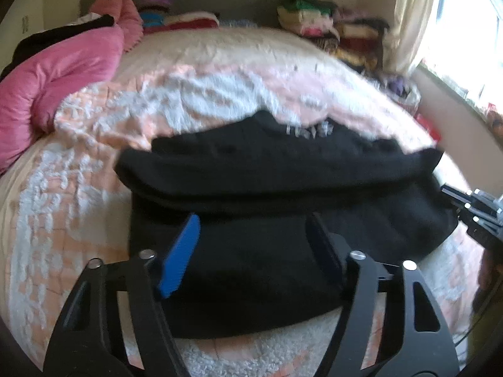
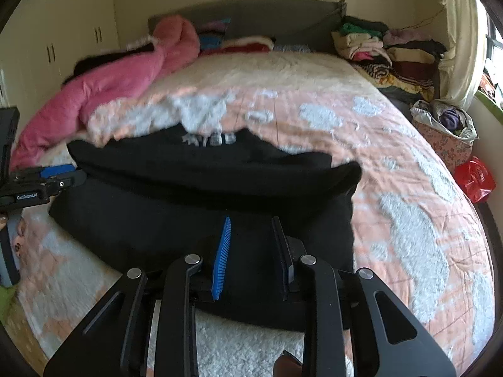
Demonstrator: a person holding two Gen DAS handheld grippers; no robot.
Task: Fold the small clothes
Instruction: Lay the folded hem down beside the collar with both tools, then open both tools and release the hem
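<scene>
Black top [image 1: 267, 188] lies folded on bed [image 1: 78, 188], w/ both claws above its near edge. Left claw [image 1: 254, 229] spread wide, holding nothing; right claw [image 2: 251, 232] parted, also free.

Daylight floods from the overexposed window [image 1: 465, 31] at right — soft motion blur, fisheye-bent edges.

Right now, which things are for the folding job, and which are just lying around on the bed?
For the job:
black garment, partly folded on the bedspread
left gripper, jaws open over it
right gripper, jaws open over it

Just lying about:
pink quilt
stacked clothes by the headboard
bag of clothes
red plastic bag
</scene>
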